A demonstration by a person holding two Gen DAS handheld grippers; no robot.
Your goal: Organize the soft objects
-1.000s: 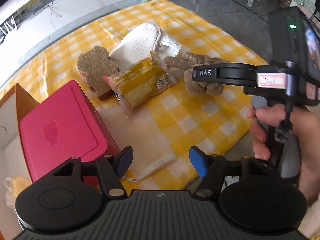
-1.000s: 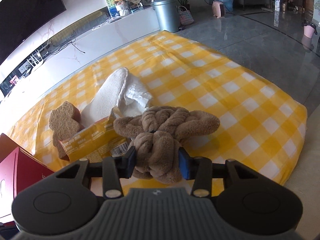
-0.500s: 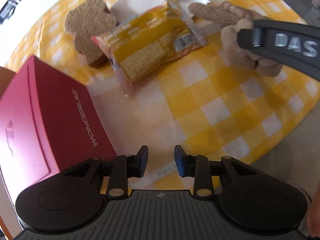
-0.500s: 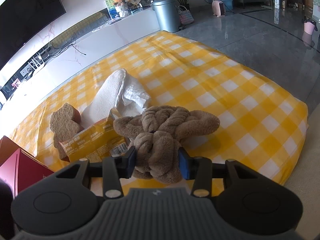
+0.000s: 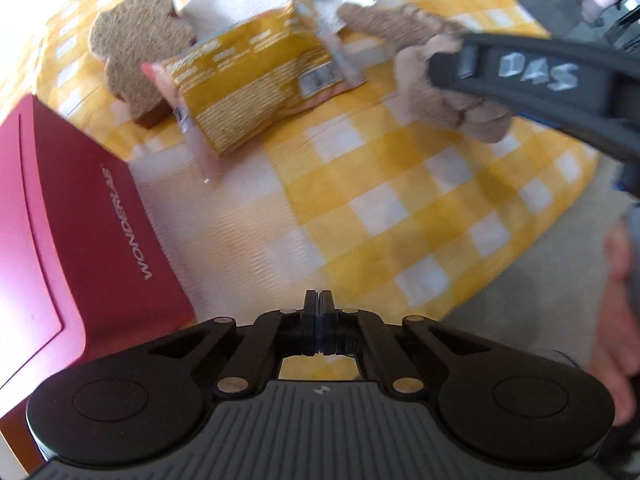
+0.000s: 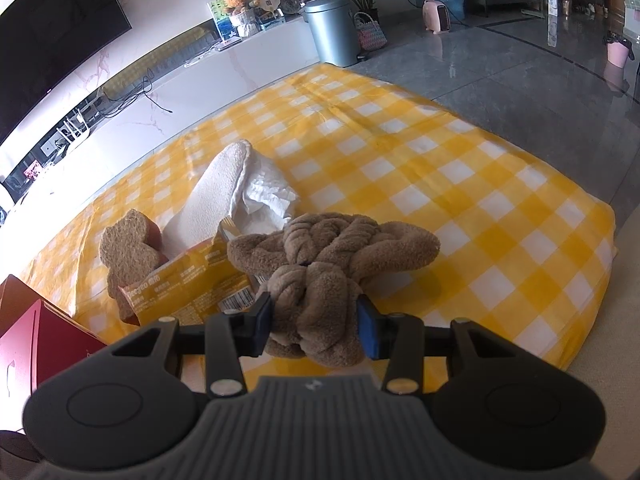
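Note:
My right gripper [image 6: 316, 322] is shut on a brown knotted plush toy [image 6: 332, 248], both blue pads pressing into its lower loop on the yellow checked cloth [image 6: 460, 184]. In the left wrist view the same toy [image 5: 452, 104] lies under the right gripper's black side arm [image 5: 536, 76]. My left gripper [image 5: 319, 304] points straight down over the cloth's near edge beside the red box [image 5: 60, 240]. Its jaws are pressed together and I see nothing between them. A yellow snack packet [image 5: 256, 88], a brown bear-shaped sponge [image 5: 136, 48] and a white fleecy pad [image 6: 216, 200] lie just beyond.
Crumpled white tissue [image 6: 264, 196] sits by the white pad. The red box [image 6: 36, 344] stands at the cloth's left end. A hand [image 5: 616, 280] holds the right gripper's grip. Beyond the cloth are a white low cabinet [image 6: 240, 64], a grey bin [image 6: 332, 28] and shiny grey floor.
The left gripper's jaws went from wide apart to fully shut while it sank toward the cloth beside the red box. The right gripper stayed put, still holding the plush toy.

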